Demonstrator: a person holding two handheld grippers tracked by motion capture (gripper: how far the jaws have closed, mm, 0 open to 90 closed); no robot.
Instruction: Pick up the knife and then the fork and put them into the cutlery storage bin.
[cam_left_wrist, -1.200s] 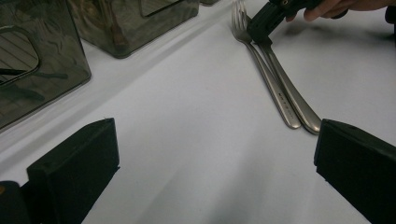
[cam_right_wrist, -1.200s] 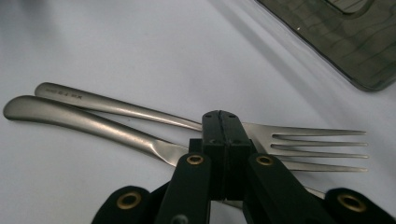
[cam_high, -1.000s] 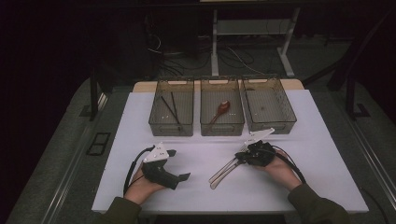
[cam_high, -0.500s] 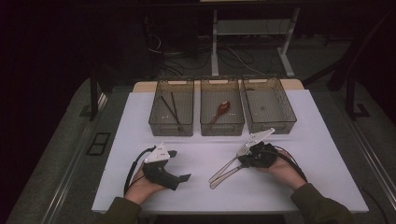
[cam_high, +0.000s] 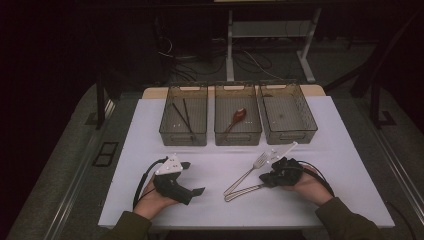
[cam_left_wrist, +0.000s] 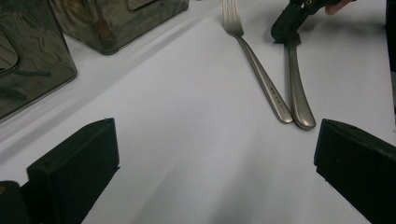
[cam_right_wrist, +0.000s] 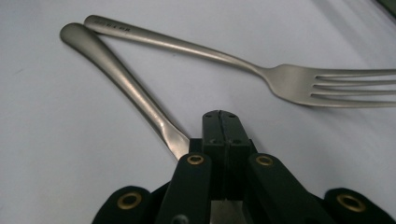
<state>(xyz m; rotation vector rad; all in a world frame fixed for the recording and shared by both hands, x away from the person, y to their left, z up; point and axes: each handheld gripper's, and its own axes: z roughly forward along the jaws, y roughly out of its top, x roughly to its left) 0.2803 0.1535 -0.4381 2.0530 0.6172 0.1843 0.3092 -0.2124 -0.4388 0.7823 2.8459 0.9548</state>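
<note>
Right gripper is clamped on the head end of a utensil lying flat on the table; its handle runs toward the left gripper, whose jaws are wide and empty. Fork lies just beside, handle tips touching in a V. Three bins sit beyond, right hand nearer.

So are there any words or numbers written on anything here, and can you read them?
Stamped mark near the handle end of the fork: some small letters are there, but too blurred to read, in the left gripper view as well.
The other utensil, the bins and the table: no words, numbers or signs can be seen on them.
</note>
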